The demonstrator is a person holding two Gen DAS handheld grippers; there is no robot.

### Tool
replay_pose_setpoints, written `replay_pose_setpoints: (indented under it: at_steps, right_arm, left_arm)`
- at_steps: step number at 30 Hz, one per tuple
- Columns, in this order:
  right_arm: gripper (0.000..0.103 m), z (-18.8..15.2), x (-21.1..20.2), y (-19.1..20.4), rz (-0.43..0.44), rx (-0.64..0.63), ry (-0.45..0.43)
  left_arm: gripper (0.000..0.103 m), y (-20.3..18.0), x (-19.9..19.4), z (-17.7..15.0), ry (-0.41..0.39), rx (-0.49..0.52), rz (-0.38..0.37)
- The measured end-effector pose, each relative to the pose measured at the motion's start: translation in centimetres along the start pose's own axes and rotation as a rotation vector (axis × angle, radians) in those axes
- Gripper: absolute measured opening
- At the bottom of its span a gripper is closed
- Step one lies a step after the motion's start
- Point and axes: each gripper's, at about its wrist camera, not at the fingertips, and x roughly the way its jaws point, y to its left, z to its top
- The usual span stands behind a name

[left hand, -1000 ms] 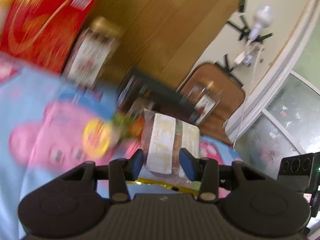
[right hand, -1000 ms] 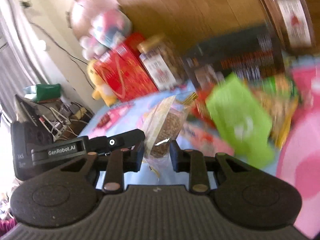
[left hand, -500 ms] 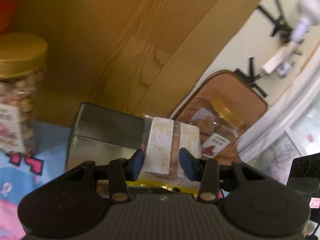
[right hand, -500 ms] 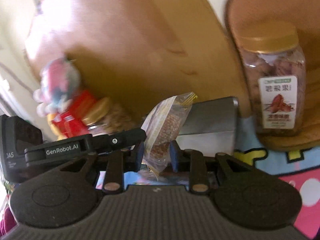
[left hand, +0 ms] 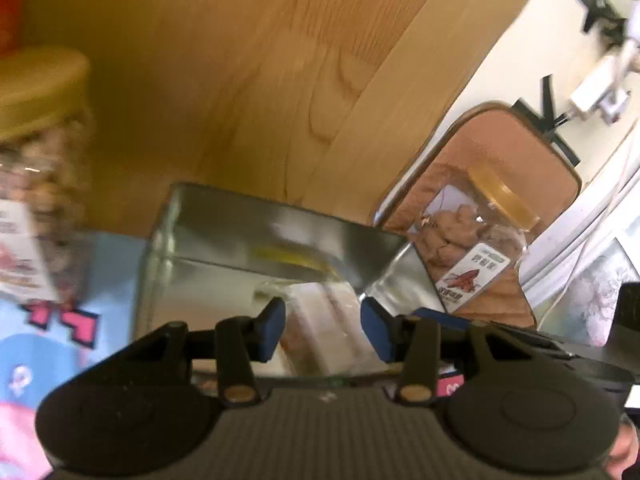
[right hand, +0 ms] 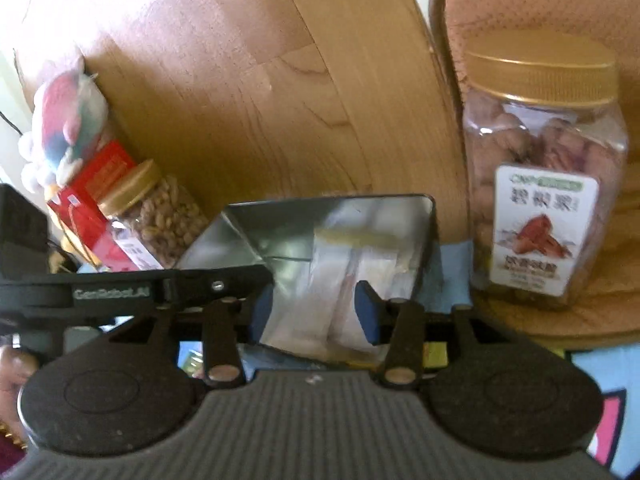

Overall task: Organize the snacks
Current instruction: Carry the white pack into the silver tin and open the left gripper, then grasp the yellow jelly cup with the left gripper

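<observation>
A clear snack packet [left hand: 320, 320] with a white label and gold top edge lies inside an open silver tin box [left hand: 224, 240]. My left gripper [left hand: 322, 330] is open, its blue pads on either side of the packet and apart from it. In the right wrist view the same packet [right hand: 340, 288] rests in the tin [right hand: 248, 228]. My right gripper [right hand: 314, 316] is open around it, also without a grip.
A gold-lidded jar of nuts [right hand: 540, 184] stands to the right on a brown cushion [left hand: 516, 144]. Another nut jar [right hand: 156, 216], a red box [right hand: 96, 216] and a plush toy [right hand: 68, 124] stand left against a wooden headboard [left hand: 256, 80]. Blue cartoon bedding [left hand: 24, 344] lies below.
Both grippers carried the packet over to the tin, lowered it in, and opened. The packet now lies in the tin, free of the pads.
</observation>
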Motion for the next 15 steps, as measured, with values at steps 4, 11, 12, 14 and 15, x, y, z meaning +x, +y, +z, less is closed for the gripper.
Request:
replay_pose_setpoints:
  at_steps: [4, 11, 12, 14, 15]
  right_arm:
    - [0.048, -2.4, -4.6, 1.1, 0.022, -0.011, -0.138]
    - [0.047, -9.9, -8.5, 3.5, 0.061, -0.099, -0.152]
    - [0.047, -10.9, -8.2, 4.0, 0.060, -0.125, -0.138]
    - [0.047, -11.5, -6.8, 5.0, 0.054, -0.155, -0.113]
    - [0.047, -11.8, -6.2, 5.4, 0.042, -0.169, -0.099]
  left_arm:
    - [0.043, -0.1, -6.5, -1.7, -0.124, -0.011, -0.083]
    - [0.044, 3.0, -13.1, -9.8, -0.140, 0.003, -0.082]
    - [0.044, 3.8, -13.5, -10.7, -0.131, -0.008, -0.070]
    - [0.044, 5.4, -14.6, -12.4, -0.129, -0.036, -0.049]
    - [0.044, 6.2, -15.2, -13.1, -0.131, -0.060, -0.042]
